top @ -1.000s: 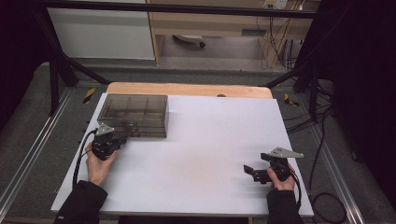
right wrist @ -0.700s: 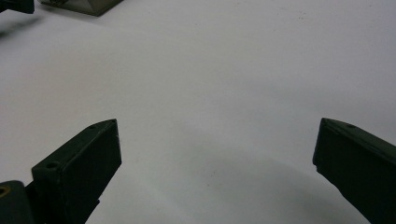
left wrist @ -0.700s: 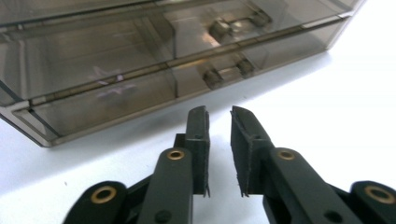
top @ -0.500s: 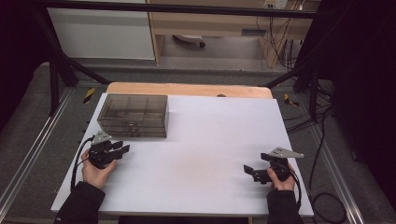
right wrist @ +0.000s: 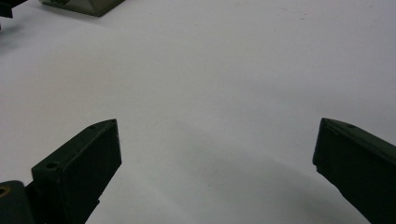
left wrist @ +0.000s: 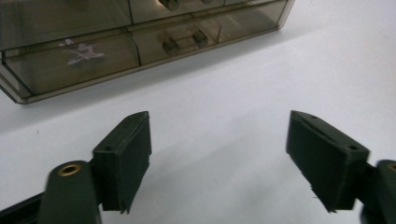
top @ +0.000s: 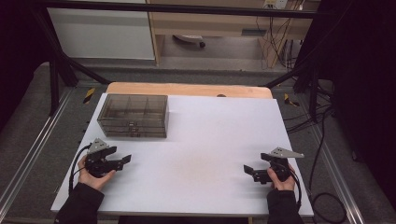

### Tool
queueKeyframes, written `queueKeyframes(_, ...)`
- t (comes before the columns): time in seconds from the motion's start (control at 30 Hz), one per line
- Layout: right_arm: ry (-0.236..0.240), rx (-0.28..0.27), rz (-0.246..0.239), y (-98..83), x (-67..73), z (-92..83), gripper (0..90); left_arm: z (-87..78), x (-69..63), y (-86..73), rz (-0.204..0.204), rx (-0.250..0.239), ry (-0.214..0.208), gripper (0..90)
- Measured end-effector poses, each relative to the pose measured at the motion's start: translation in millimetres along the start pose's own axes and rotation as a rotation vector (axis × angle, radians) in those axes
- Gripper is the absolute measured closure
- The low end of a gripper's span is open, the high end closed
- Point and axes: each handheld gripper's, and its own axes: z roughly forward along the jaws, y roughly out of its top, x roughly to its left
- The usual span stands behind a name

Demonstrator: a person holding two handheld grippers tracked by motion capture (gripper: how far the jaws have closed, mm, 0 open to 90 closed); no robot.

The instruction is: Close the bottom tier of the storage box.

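Smoked drawer box (top: 133, 115) sits far-left on bench (top: 210, 154), long axis across, drawer fronts facing the person. Left gripper (top: 122, 160) and right gripper (top: 247, 170) both gape, empty. Left gripper view resolves drawer handles (left wrist: 182, 42).

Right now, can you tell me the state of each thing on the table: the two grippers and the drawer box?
left gripper: open, holds nothing, fingers wide apart, aimed toward the drawer box.
right gripper: open, holds nothing, fingers wide apart over bare table.
smoky clear drawer box: upright on the white table, drawers closed, untouched.
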Motion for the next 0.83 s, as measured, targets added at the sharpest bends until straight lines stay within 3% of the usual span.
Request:
queueKeyframes(0.17, 0.002, 0.001, 0.000, 0.0, 0.4, 0.2, 1.8, -6.2, -2.2, -3.8, -0.005, 0.009, -0.017, 14.7)
queueKeyframes(0.33, 0.004, 0.003, -0.001, -0.1, 0.8, 0.7, 1.7, -10.2, -2.3, -8.8, -0.001, 0.016, -0.007, 10.6)
queueKeyframes(0.83, 0.009, 0.012, -0.001, -0.5, 1.3, 2.1, 1.7, -13.8, -4.4, -13.7, 0.027, 0.034, 0.005, 9.5)
